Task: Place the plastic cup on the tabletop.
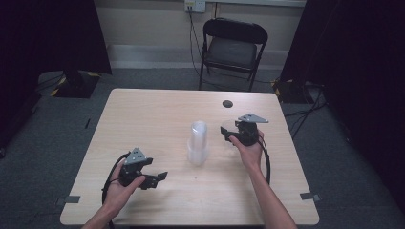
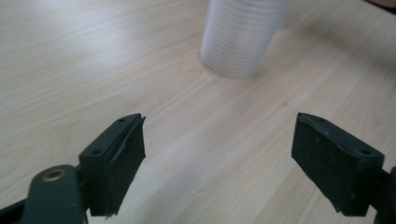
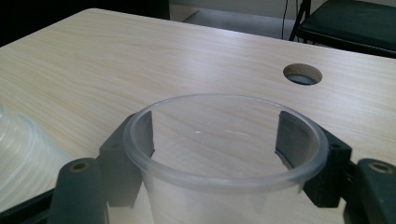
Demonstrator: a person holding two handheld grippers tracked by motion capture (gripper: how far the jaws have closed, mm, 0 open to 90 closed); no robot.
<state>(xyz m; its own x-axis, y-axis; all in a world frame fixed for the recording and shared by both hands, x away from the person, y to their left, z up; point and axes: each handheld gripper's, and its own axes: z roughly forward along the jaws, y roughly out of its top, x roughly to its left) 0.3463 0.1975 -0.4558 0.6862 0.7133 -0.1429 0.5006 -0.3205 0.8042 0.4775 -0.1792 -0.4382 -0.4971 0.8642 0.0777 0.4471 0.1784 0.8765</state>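
High view is showing us holding a single clear plastic cup (image 1: 226, 128) in the right gripper (image 1: 228, 130), toward the right edge of the table (image 1: 143, 109) and just beside the stack of cups (image 1: 197, 143) standing near the table's middle. In the right gripper view the cup (image 3: 224, 140) is sitting upright between the two black jaws, which are pressing its wall from either side just under the rim, so the right gripper (image 3: 219, 154) is closed on it. We are judging that this cup is being separated from the stack and is about to be set down on its own.

To do this well, we are keeping the squeeze light, since the thin wall looks likely to buckle, and keeping the rim level so the cup lands flat on its base. We are choosing a bare patch of wood, away from the round cable hole (image 3: 302, 73) near the far right corner and clear of the stack.

Our left gripper (image 1: 155, 179) is resting near the front left corner, and in the left gripper view its jaws are standing wide apart with nothing between them, pointing at the stack (image 2: 240, 35). It could steady the stack if needed.
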